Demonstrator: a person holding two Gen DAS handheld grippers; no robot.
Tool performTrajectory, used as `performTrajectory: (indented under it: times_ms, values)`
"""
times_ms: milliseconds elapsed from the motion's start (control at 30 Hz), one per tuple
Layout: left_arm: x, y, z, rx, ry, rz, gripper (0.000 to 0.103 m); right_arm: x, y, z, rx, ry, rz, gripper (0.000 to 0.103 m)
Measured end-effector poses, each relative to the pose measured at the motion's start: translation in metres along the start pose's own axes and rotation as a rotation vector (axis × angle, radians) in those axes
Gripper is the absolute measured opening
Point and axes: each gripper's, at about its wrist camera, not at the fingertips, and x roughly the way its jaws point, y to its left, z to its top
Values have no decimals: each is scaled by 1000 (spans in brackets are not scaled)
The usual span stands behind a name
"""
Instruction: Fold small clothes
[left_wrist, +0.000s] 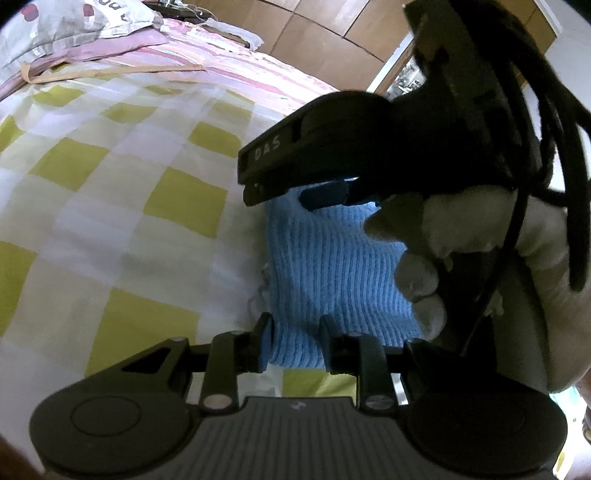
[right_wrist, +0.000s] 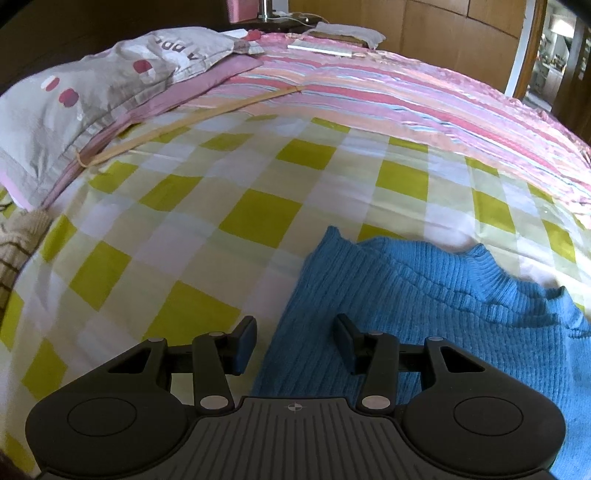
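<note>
Mid-fold, by the look of it, nearer the start than the end.

Blue ribbed sweater (right_wrist: 424, 295) lying on the bed's yellow-checked sheet (right_wrist: 258, 218), near the front edge in both views. Spread mostly flat, with a ribbed band humped up at the far side and a few ridges and overlapping layers running across the body. Possibly doubled over once; cannot tell for certain from these angles. No tidy, squared packet yet.

Left tongs (left_wrist: 295, 341) narrowed to a slim gap, with a bunch of the blue knit filling it and the pads pressing on either side: gripped at the near hem. Right tongs (right_wrist: 295, 341) spread wide, nothing between the fingers, hovering just over the sweater's left border, half above knit and half above sheet. Right gloved hand (left_wrist: 461, 229) seen from the left wrist view, close above the same garment.

Left to do, as judged: take a second hold with the right tongs, carry the gripped edge over, flatten the ridges, square the result. Beige striped knit (right_wrist: 14, 251) at the bed's far left edge, perhaps another piece waiting. Pillow (right_wrist: 92, 92) and pink striped blanket (right_wrist: 406, 99) well apart, out of the way.
</note>
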Motion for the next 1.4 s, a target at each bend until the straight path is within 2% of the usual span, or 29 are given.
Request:
performTrajectory:
  times_ms: [233,433,600,667,767,967,1400]
  values:
    - [3,3,2,-27,7,-20,32,-4,-10,4,43,19,6,46]
    - [4,-1,-1,-5,7,-23,32,7,9,3,-59,56,-72,48]
    - [4,0,-1,-11,8,-29,32,12,15,4,-113,67,-99,50]
    - [4,0,-2,-11,7,-29,32,12,14,4,-122,69,-99,46]
    - [4,-1,-3,2,3,-24,33,10,9,3,-132,66,-108,30]
    - [2,-7,-7,37,-17,-8,44,4,-4,5,-93,66,-73,17]
    - [-6,-14,-12,81,-77,-6,54,-18,-28,4,-9,36,19,10]
